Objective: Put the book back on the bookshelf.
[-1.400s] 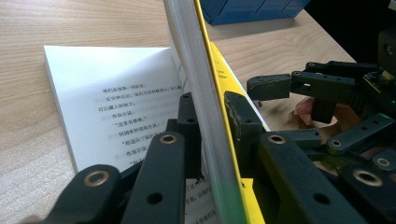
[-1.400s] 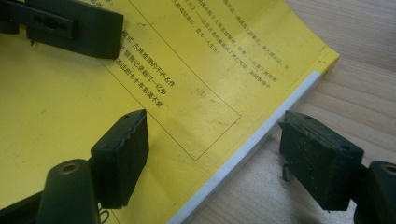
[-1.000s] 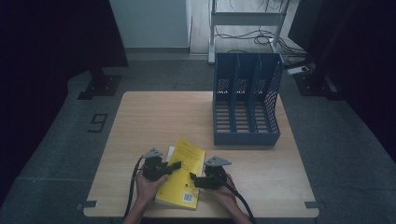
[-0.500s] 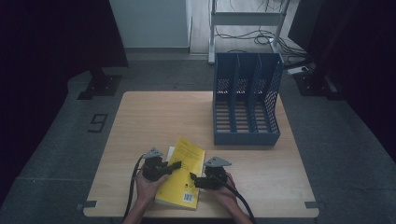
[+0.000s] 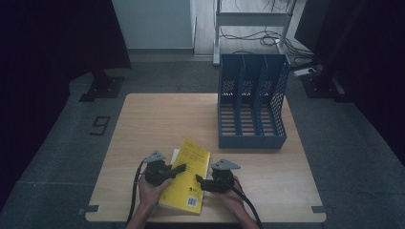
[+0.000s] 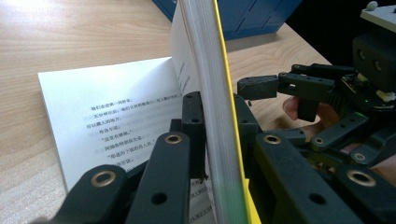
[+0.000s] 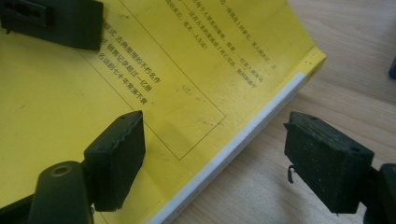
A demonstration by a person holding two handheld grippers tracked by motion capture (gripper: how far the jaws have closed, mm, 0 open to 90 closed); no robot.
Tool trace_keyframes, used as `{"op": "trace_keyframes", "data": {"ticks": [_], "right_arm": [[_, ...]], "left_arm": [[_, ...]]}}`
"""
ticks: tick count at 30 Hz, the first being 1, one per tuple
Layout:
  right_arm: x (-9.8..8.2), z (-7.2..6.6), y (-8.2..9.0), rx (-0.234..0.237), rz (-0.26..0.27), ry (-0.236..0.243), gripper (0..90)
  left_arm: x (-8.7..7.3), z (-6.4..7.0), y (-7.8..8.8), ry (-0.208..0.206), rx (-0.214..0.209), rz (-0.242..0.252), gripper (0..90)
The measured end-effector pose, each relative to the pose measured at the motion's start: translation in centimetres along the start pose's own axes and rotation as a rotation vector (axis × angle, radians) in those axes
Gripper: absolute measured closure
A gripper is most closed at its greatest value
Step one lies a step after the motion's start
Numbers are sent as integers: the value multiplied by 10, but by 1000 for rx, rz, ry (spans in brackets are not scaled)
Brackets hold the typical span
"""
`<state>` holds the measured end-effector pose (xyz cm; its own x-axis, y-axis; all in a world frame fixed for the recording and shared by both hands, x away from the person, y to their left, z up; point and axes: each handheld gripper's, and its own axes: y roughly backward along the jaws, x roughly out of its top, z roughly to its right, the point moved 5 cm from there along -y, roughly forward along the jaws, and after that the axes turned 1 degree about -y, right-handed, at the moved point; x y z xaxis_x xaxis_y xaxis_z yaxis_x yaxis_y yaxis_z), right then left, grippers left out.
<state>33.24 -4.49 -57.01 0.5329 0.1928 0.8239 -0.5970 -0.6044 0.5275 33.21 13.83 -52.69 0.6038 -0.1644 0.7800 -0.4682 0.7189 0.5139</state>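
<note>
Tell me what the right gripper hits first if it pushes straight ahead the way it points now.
Most likely the yellow paperback book: the right gripper points at its edge, its open jaws astride that edge above the light wooden table. The left gripper lies further along, though depth is unclear.

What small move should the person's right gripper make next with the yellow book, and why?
Probably close the right gripper on the near edge of the yellow book. Its jaws stand open astride that edge, pads not yet pressing, while the left gripper is shut on the lifted cover and pages, so a second grip would likely steady the book.
</note>
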Motion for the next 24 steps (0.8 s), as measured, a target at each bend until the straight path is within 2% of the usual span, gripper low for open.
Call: {"op": "trace_keyframes", "data": {"ticks": [15,24], "right_arm": [[5,5,8,5,29,-29,201],[9,9,12,20,56,-47,200]], "left_arm": [[4,4,8,-25,-11,20,811],[8,12,15,-49,-19,37,814]]}}
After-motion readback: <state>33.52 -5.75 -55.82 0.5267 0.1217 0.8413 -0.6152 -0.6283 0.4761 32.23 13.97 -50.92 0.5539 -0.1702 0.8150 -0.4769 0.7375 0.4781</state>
